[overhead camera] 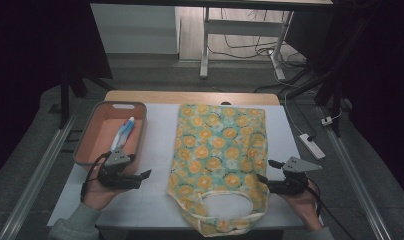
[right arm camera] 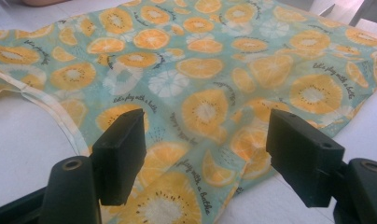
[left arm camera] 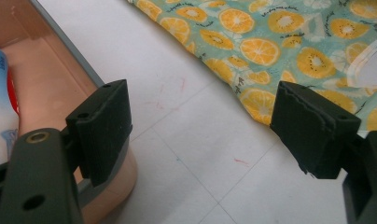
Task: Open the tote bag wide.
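- Left gripper [overhead camera: 146, 174]: jaws wide, empty, between the orange tray [overhead camera: 85, 145] and the fruit-print bag [overhead camera: 220, 150]; staged for approach.
- Right gripper [overhead camera: 266, 171]: jaws wide, empty, over the bag's right edge, apparently lined up to pinch it.

In the left gripper view, the pink tray [left arm camera: 46, 70] beside the near jaw is cut off by the left and top edges, and the blue-and-white packet [left arm camera: 0, 102] inside it is cropped too far to identify; the cloth bag [left arm camera: 280, 42] ahead of the far jaw runs past the top and right edges. In the right gripper view, the bag's print lettering blurs away from the jaws. In the high view, the bag's lower hem [overhead camera: 210, 229] is partly cropped.
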### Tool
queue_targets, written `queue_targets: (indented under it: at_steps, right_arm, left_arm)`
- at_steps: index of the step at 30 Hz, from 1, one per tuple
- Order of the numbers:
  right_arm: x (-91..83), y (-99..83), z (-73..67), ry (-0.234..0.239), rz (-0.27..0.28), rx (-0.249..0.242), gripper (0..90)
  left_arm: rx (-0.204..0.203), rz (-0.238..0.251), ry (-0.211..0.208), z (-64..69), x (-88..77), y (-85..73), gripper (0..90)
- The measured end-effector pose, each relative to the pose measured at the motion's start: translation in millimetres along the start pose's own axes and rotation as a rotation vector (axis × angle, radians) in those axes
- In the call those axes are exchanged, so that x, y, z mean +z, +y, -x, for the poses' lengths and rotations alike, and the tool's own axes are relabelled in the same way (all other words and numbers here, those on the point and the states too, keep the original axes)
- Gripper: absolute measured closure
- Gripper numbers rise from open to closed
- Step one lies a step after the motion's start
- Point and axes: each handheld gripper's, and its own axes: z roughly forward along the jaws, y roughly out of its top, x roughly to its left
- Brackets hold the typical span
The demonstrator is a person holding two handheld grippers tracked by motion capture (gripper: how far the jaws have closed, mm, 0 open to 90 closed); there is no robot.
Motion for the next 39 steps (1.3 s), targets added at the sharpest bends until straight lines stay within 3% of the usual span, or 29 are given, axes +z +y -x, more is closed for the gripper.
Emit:
queue_targets:
  at_steps: [9,19,23,31,39]
  right_arm:
    - [0.7,1.0,-0.1,0.013,0.013,0.018,28.6]
    - [1.2,2.3,-1.3,0.013,0.015,0.014,28.7]
    - [1.6,2.3,-1.9,0.017,0.014,0.013,28.8]
    - [4.0,1.2,-2.4,0.023,0.005,0.008,29.0]
    - [6.7,-0.9,-3.9,0.028,-0.006,0.005,29.1]
  left_arm:
    - [0.061,0.01,-0.029,12.6,0.5,10.1,20.6]
    - [0.13,0.017,-0.084,28.2,13.6,40.2,21.3]
    - [0.155,0.013,-0.123,37.9,25.9,55.4,21.5]
    - [0.243,-0.023,-0.206,65.1,49.1,78.1,21.5]
    - [0.324,-0.087,-0.299,93.3,61.2,74.2,21.7]
